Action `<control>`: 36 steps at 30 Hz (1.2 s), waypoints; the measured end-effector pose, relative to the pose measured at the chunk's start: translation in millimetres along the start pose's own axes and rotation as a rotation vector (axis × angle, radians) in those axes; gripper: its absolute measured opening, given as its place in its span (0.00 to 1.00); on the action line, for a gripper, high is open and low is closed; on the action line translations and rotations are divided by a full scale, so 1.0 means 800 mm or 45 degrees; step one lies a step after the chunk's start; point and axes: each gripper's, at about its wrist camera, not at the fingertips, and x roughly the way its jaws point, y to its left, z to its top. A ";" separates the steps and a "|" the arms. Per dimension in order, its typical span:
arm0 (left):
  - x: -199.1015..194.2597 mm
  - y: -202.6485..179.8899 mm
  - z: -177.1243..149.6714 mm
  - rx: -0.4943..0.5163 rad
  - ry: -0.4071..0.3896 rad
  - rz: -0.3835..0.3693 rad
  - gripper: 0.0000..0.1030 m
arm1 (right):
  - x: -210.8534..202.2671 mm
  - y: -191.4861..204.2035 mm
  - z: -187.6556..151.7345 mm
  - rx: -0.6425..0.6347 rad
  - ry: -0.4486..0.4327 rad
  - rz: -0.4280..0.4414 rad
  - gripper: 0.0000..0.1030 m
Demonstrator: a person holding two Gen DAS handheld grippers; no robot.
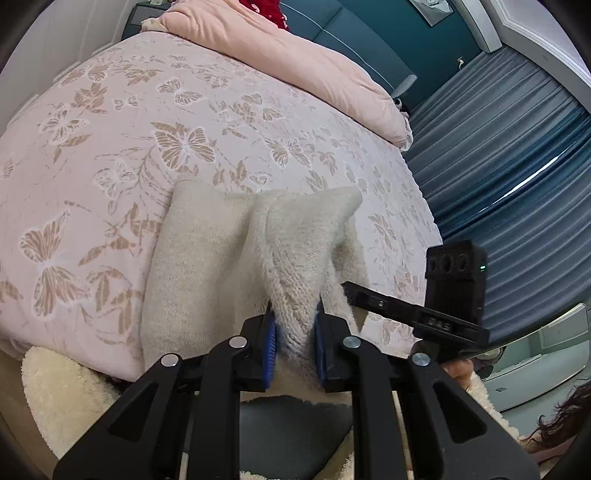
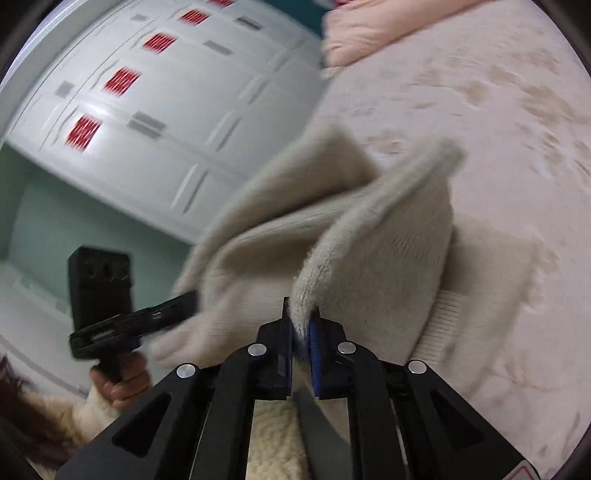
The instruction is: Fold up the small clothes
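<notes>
One cream knit garment [image 1: 207, 266] lies on one bed [image 1: 92, 155] under a butterfly-print cover. Two claws grip it: the left claw [image 1: 295, 332] and the right claw [image 2: 301, 328]. One pink duvet [image 1: 280, 51] sits at the bed's far edge. Five red labels mark the white wardrobe [image 2: 177, 110].

A bed [image 1: 110, 155] with a pink butterfly-print cover filled the room's middle, a folded pink quilt [image 1: 288, 62] lying at its far end. Blue curtains [image 1: 509, 155] hung on one side, daylight slipping through a gap. White cupboards [image 2: 155, 110] stood opposite, before a teal wall [image 1: 369, 33].
</notes>
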 end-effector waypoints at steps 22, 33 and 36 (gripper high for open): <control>0.049 -0.016 -0.025 0.017 0.130 -0.034 0.16 | -0.067 -0.129 -0.006 0.375 -0.218 -0.350 0.11; 0.126 -0.054 -0.030 0.068 0.222 -0.126 0.16 | -0.117 -0.149 -0.037 0.399 -0.274 -0.471 0.67; 0.130 -0.053 -0.031 0.069 0.237 -0.128 0.16 | -0.075 -0.148 -0.028 0.289 -0.095 -0.581 0.65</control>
